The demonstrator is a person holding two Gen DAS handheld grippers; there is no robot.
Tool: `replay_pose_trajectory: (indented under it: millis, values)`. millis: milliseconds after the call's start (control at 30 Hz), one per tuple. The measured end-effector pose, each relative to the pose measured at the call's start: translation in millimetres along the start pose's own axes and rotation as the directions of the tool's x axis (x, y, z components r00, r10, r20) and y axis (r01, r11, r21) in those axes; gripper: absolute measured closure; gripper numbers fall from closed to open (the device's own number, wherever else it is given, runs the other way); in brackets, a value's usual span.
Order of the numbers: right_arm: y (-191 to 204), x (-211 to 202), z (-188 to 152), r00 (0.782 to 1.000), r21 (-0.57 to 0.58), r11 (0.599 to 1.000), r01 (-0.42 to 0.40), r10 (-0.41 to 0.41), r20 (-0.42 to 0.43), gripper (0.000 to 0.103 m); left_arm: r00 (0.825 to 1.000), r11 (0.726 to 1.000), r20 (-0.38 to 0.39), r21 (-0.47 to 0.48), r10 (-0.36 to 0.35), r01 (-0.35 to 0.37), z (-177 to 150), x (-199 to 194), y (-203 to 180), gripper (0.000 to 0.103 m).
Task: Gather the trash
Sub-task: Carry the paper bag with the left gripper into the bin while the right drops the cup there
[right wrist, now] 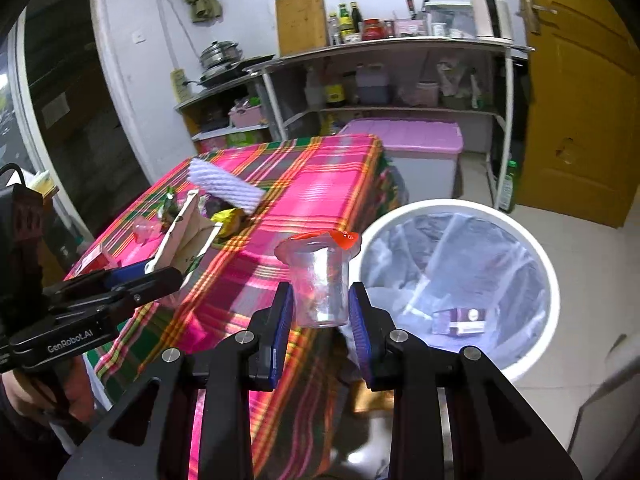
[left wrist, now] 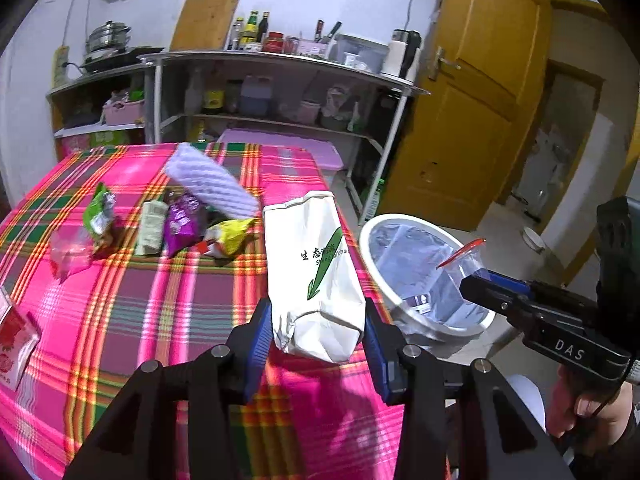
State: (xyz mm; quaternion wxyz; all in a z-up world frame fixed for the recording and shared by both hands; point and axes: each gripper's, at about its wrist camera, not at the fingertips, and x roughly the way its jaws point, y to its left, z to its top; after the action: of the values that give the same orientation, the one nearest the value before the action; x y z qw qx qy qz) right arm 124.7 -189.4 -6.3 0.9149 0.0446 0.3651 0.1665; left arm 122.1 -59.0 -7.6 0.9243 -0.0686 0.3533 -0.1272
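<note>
A kitchen corner: a plaid-clothed table [left wrist: 168, 304] with a lined white bin [right wrist: 536, 256] set on the floor beside its edge, so that trash can be carried straight across.

The clear cup [right wrist: 320, 284], its red foil lid peeled up, is clamped at its base between the pads of the right gripper [right wrist: 320, 312] and held near the bin's rim, apparently for dropping in; one small box [right wrist: 460, 320] is already seen at the bottom. The paper bag [left wrist: 316, 276] is gripped by its lower end in the left gripper [left wrist: 318, 344], just above the cloth, probably next for the bin. Wrappers [left wrist: 180, 224] and a foam sheet [left wrist: 212, 184] are left farther back on the table.
</note>
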Motion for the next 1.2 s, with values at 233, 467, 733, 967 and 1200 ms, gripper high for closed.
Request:
replay_pose_trajectory:
  millis: [233,467,733,967,1200]
  values:
    - [-26.8,-6.7,-2.0,0.999,0.052,0.997,0.049,-0.050,0.014,0.073,0.999,0.997,-0.018,0.050,-0.050,0.051,8.3,16.8,-24.1,0.060]
    - [-52.8,-7.0,-6.4,0.996,0.101,0.991,0.088,-0.089,0.005,0.073,0.993,0.991,-0.054,0.085,-0.102,0.106,14.1,39.1,-49.8,0.060]
    - [-78.7,-1.3,-13.7,0.993,0.152,0.981,0.120,-0.118,-0.026,0.073,0.981,0.979,-0.120,0.122,-0.150,0.165,20.8,72.2,-76.8,0.060]
    - [-100.5,7.7,-18.6,0.990,0.182,0.974,0.137,-0.128,-0.061,0.073,0.971,0.973,-0.177,0.140,-0.160,0.186,23.7,105.7,-94.3,0.059]
    - [-113.1,17.5,-21.0,0.986,0.193,0.969,0.154,-0.139,-0.087,0.073,0.959,0.970,-0.232,0.136,-0.165,0.200,25.2,133.7,-102.6,0.058]
